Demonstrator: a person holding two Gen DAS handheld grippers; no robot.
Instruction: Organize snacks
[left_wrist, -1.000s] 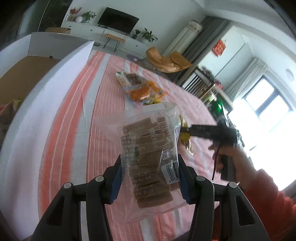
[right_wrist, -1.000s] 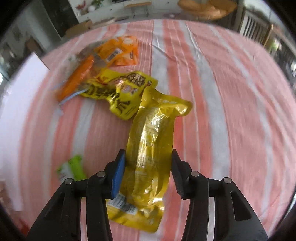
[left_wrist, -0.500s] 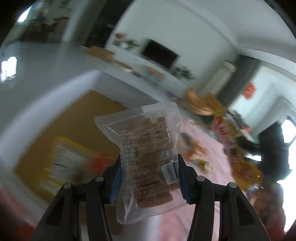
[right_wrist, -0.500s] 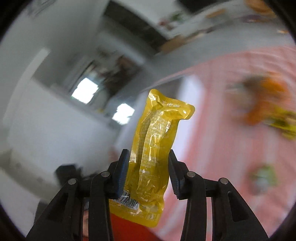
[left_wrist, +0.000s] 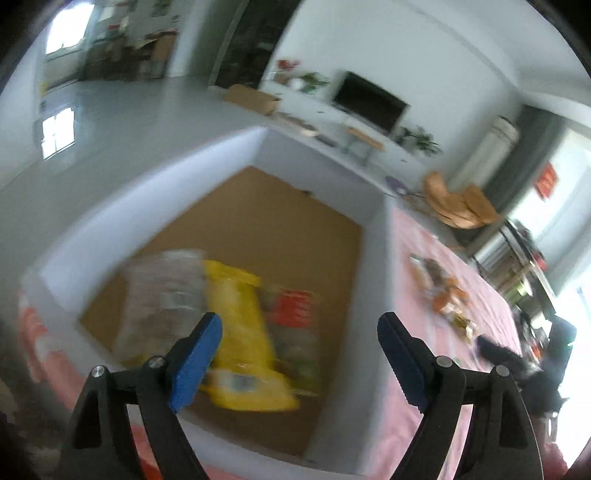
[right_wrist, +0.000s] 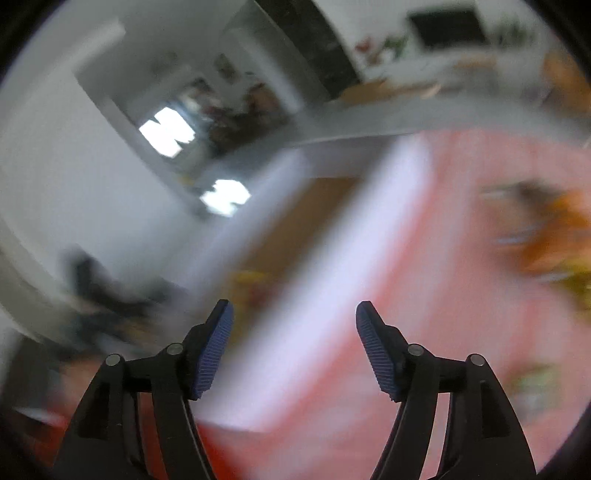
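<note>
Both grippers, left gripper (left_wrist: 299, 332) and right gripper (right_wrist: 293, 325), had just opened, empty; remaining snacks (left_wrist: 443, 295) lay at two o'clock (left nearer the box (left_wrist: 373, 266)).

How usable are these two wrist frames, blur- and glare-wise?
Left wrist view: snack bags in the white box are smeared, the room behind is fairly sharp, and the window at right is blown out. Right wrist view: heavy motion blur throughout; only the right gripper reads sharply.

Each black hand-held gripper (left_wrist: 299, 354) has ribbed blue pads (right_wrist: 216, 350).
</note>
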